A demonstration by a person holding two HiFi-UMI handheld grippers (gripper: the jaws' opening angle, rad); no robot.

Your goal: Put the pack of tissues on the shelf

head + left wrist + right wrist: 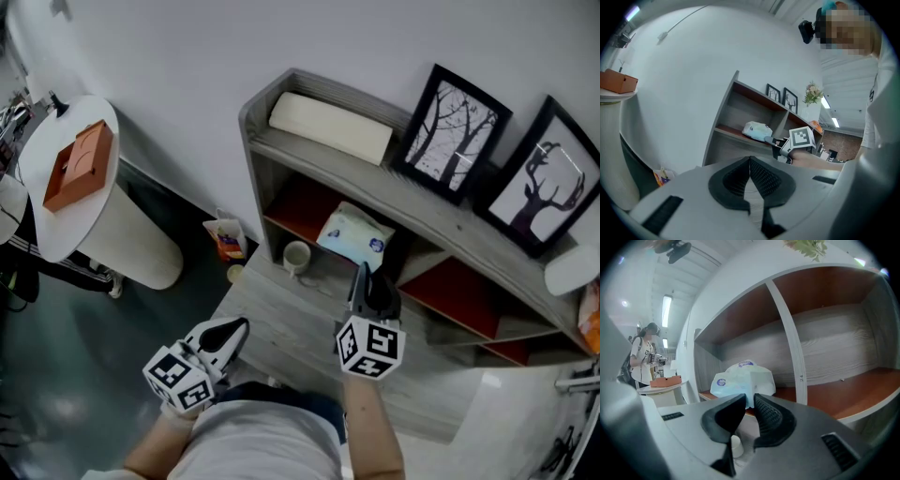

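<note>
The pack of tissues (354,234), pale blue and white, lies on the red board of the shelf (302,208) in its left compartment. It also shows in the right gripper view (743,379) and in the left gripper view (757,130). My right gripper (364,274) points at the pack from just in front, apart from it. Its jaws (749,398) stand a narrow gap apart with nothing between them. My left gripper (240,328) hangs low at the left over the grey floor board, away from the shelf, with its pads closed together (750,160).
A white cup (296,256) stands below the pack at the shelf's foot. On top of the shelf lie a cream roll (330,127) and two framed tree pictures (450,134). A round white table (42,202) with an orange box (80,164) stands at the left. A small carton (227,239) sits on the floor.
</note>
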